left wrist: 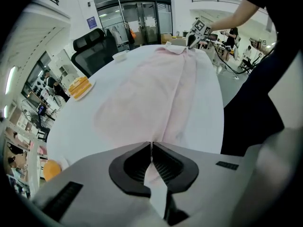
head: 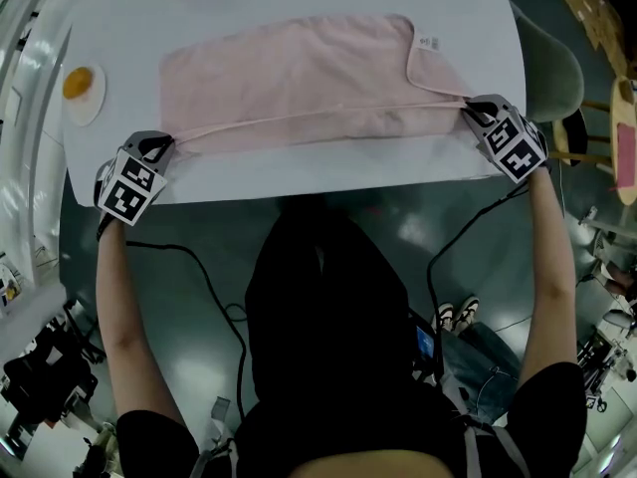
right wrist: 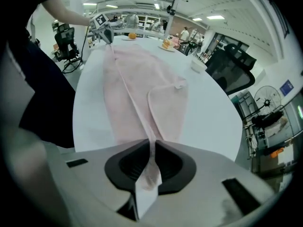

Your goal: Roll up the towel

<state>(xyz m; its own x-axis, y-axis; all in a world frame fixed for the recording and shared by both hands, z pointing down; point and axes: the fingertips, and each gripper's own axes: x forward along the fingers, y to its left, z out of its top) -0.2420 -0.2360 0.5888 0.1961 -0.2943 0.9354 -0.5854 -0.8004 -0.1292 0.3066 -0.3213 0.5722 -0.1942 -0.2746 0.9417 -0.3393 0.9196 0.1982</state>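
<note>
- Towel (head: 299, 78), pink, lies spread on the white desk (head: 299, 172) in the head view, its near edge folded over into a long ridge. The left claw (head: 159, 152) is at that ridge's left end and the right claw (head: 476, 113) at its right end. A fried egg (head: 83, 86) sits near the desk's left edge.
- Left gripper view: the left claw (left wrist: 151, 160) is clamped tight on a pinch of towel (left wrist: 156, 89) corner.
- Right gripper view: the right claw (right wrist: 152, 160) is closed on the towel's (right wrist: 137, 93) other near corner, with cloth pinched between its pads.
</note>
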